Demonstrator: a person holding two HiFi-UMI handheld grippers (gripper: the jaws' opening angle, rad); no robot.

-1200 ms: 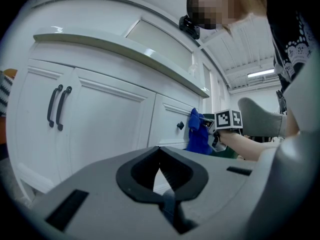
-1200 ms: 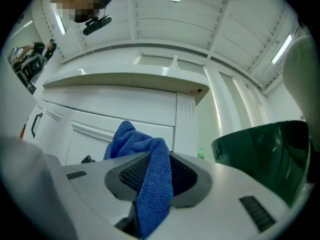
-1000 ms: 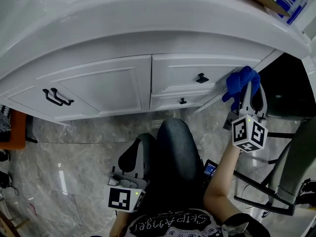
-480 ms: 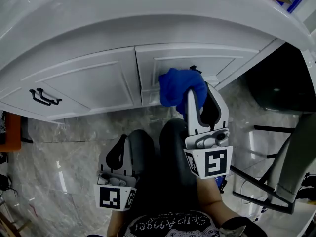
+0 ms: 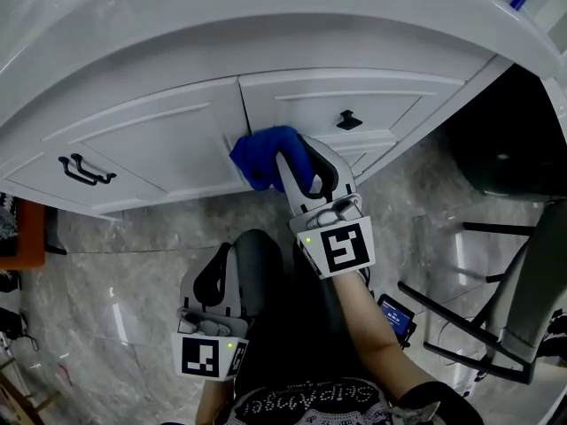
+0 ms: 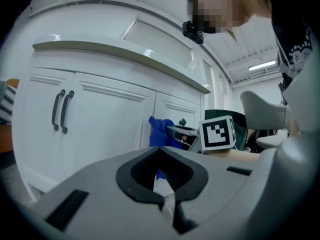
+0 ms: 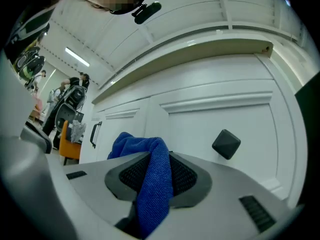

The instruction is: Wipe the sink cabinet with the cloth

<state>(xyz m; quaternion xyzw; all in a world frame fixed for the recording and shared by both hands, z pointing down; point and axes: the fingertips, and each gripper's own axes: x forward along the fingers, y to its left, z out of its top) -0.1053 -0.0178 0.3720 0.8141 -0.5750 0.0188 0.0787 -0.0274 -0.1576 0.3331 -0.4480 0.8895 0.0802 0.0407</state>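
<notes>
The white sink cabinet (image 5: 168, 149) curves across the top of the head view. A blue cloth (image 5: 260, 155) is pressed against its front, at the seam between the left door and the drawers. My right gripper (image 5: 288, 162) is shut on the cloth, which bunches over its jaws (image 7: 150, 179) in the right gripper view. A black drawer knob (image 5: 348, 119) sits just right of the cloth. My left gripper (image 5: 226, 257) hangs low over the person's lap, away from the cabinet, shut and holding nothing. The left gripper view shows the cloth (image 6: 159, 133) against the cabinet.
Two black door handles (image 5: 87, 168) are on the far-left door. An orange stool (image 5: 19, 233) stands at the left edge. A dark opening (image 5: 505, 140) and black metal legs (image 5: 461, 326) lie to the right. The floor (image 5: 133, 282) below is marble.
My right gripper has carried the cloth leftward along the cabinet front, from the right corner past the drawers to the door seam. The left gripper has barely moved.
</notes>
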